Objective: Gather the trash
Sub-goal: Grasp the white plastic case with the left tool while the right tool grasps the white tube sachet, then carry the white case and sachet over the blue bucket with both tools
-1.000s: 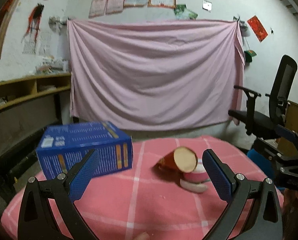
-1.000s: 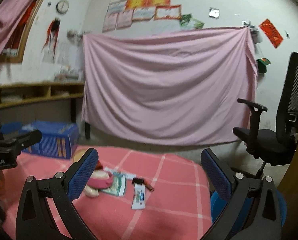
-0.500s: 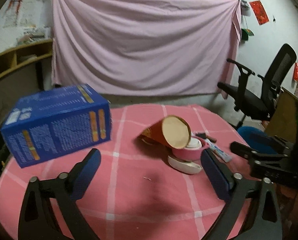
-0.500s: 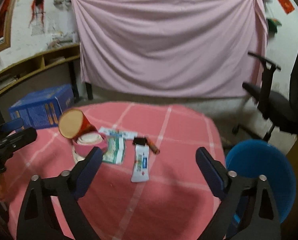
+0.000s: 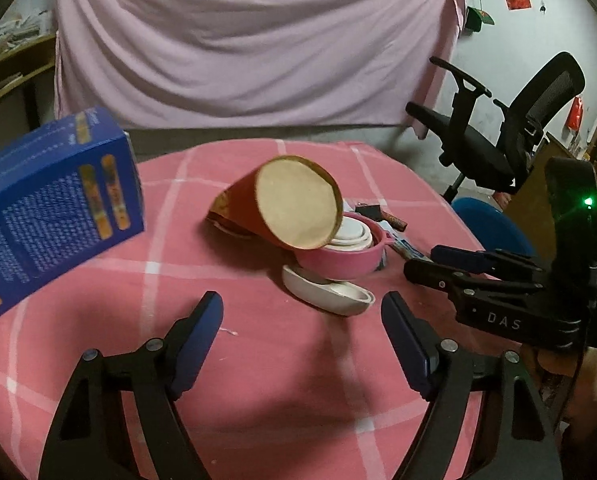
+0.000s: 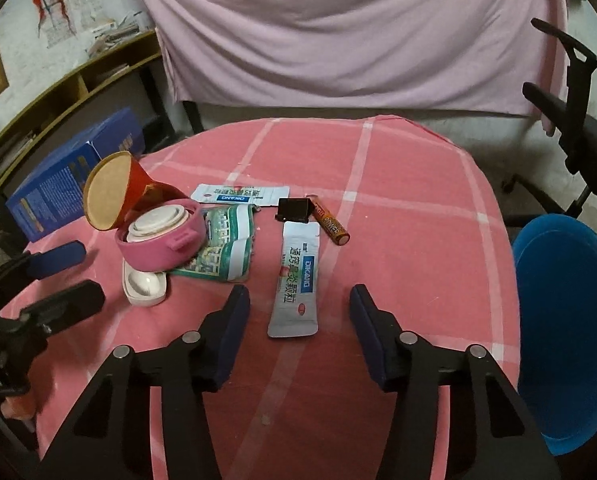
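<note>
A: How is the sachet (image 6: 296,280) expected to handle, and where is it found?

B: It is judged light, thin and limp, with a slick foil skin. It is seen lying flat on the desk (image 6: 410,240), just ahead of the right gripper (image 6: 298,314) and in line with the gap between its jaws. The jaws have just been closing, yet nothing is pressed by them; they are held apart, with the sachet's near end not yet between the pads. A pinch across the near sealed edge is advised, since the flat face offers no purchase.

A: And the left gripper (image 5: 302,326)?

B: Its jaws have also been closing but are held apart and empty. Ahead of it and slightly to its right a white shallow case (image 5: 326,292) is found, judged rigid and light; it is best taken across its narrow width.

A: Which containers are shown?

B: A pink tub (image 6: 158,240) is seen beyond the case, with a white round insert seated inside. A red paper cup (image 5: 282,210) is tipped on its side against the tub's rim; its mouth is faced toward the left gripper and looks empty. A blue bin (image 6: 566,304) is placed beside the desk, to the right of the right gripper; no contents can be made out. A battery (image 6: 330,226) and a crumpled green wrapper (image 6: 222,252) are left on the cloth beyond the sachet.
</note>
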`<action>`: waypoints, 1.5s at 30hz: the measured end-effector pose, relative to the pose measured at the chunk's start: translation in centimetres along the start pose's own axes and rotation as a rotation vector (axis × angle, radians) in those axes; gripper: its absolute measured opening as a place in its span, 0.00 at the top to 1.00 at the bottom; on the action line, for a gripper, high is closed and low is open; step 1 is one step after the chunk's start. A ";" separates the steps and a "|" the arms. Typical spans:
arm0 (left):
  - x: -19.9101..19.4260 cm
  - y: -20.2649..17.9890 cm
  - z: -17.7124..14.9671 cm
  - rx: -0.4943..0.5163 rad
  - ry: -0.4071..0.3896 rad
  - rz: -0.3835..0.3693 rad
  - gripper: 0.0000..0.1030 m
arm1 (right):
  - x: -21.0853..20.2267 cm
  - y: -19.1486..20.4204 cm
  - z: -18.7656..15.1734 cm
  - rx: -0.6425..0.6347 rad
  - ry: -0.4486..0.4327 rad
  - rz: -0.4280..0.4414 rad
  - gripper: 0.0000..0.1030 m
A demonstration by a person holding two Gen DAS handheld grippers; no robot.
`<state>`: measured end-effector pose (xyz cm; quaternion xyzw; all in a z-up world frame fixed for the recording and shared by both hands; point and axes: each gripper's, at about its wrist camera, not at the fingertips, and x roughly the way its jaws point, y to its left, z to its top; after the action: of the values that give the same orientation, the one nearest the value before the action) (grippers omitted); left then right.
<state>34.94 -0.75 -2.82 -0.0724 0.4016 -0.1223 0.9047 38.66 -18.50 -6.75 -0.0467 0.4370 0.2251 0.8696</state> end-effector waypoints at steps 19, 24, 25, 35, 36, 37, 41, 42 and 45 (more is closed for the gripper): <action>4.1 -2.6 1.3 0.030 0.077 0.102 0.53 | 0.6 -0.8 0.4 0.048 0.020 0.043 0.76; 2.9 -2.1 0.5 -0.005 0.077 0.074 0.53 | 0.8 -0.8 0.6 0.045 0.022 0.039 0.77; 2.6 -2.1 0.3 -0.008 0.076 0.067 0.53 | 0.8 -0.8 0.6 0.045 0.022 0.041 0.78; -0.3 -3.4 -2.4 0.028 0.066 0.043 0.53 | -1.4 -0.6 -0.9 0.046 -0.011 0.116 0.82; -0.6 -3.4 -2.7 0.029 0.065 0.040 0.53 | -1.9 -0.4 -1.2 0.036 -0.018 0.111 0.82; -0.9 -3.5 -3.1 0.026 0.061 0.030 0.53 | -2.5 -0.2 -1.5 0.025 -0.029 0.105 0.82; -2.0 -3.9 -3.9 0.014 0.030 0.005 0.53 | -4.7 0.0 -2.4 0.004 -0.092 0.096 0.82; -2.3 -4.1 -4.0 0.011 0.020 0.004 0.53 | -5.4 -0.2 -2.7 0.008 -0.117 0.105 0.82; -3.1 -4.7 -3.7 -0.003 -0.030 0.002 0.53 | -7.1 -0.7 -3.2 0.020 -0.197 0.117 0.82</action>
<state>29.39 -4.48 -2.04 -0.0752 0.3881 -0.1199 0.9107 32.90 -22.48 -3.25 0.0098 0.3535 0.2747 0.8942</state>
